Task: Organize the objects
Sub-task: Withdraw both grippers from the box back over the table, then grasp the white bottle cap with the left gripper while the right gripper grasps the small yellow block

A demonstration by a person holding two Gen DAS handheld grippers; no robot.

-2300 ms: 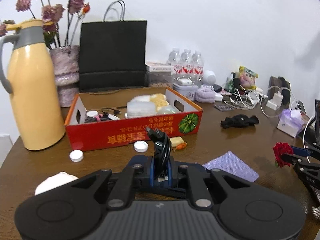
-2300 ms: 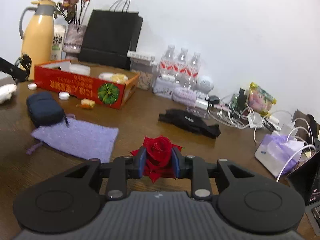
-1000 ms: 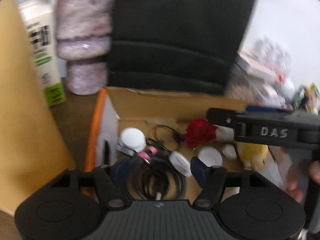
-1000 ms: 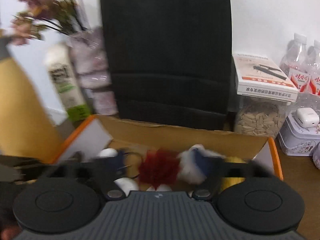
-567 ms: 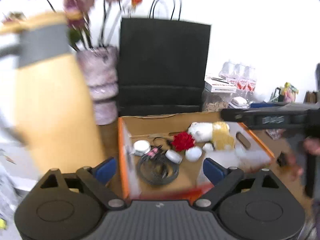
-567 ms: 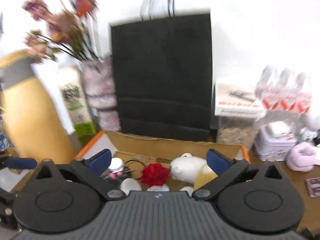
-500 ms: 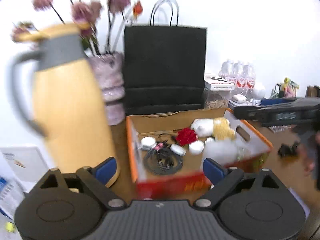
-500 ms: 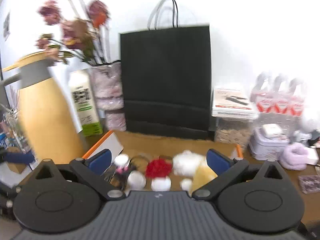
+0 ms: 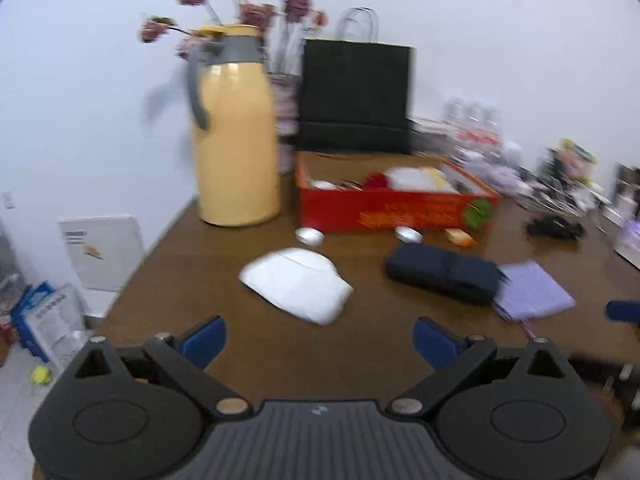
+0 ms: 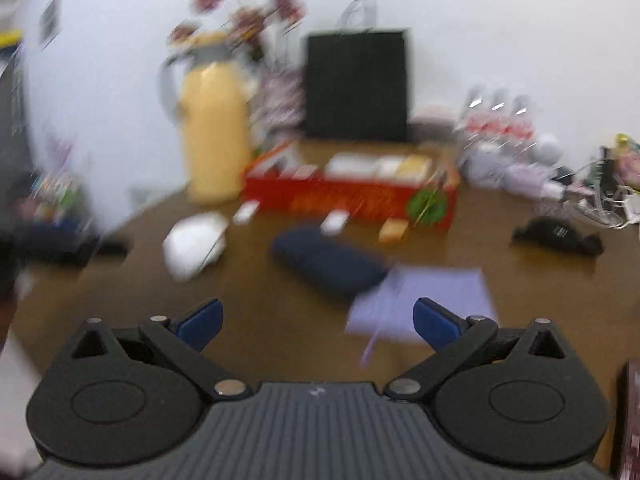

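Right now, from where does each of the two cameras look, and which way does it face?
Left wrist: sits behind the open left gripper, above the brown wooden table, facing the yellow thermos jug and red cardboard box.
Right wrist: sits behind the open right gripper, farther right, facing the same box; blurred.
Shared: jug, box, dark blue pouch, white cloth, black paper bag.

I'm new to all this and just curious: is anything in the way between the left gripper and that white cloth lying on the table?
Nothing visible. The left gripper is open and empty, and only bare brown table lies between it and the white cloth. The dark blue pouch sits off to the right, clear of that path.
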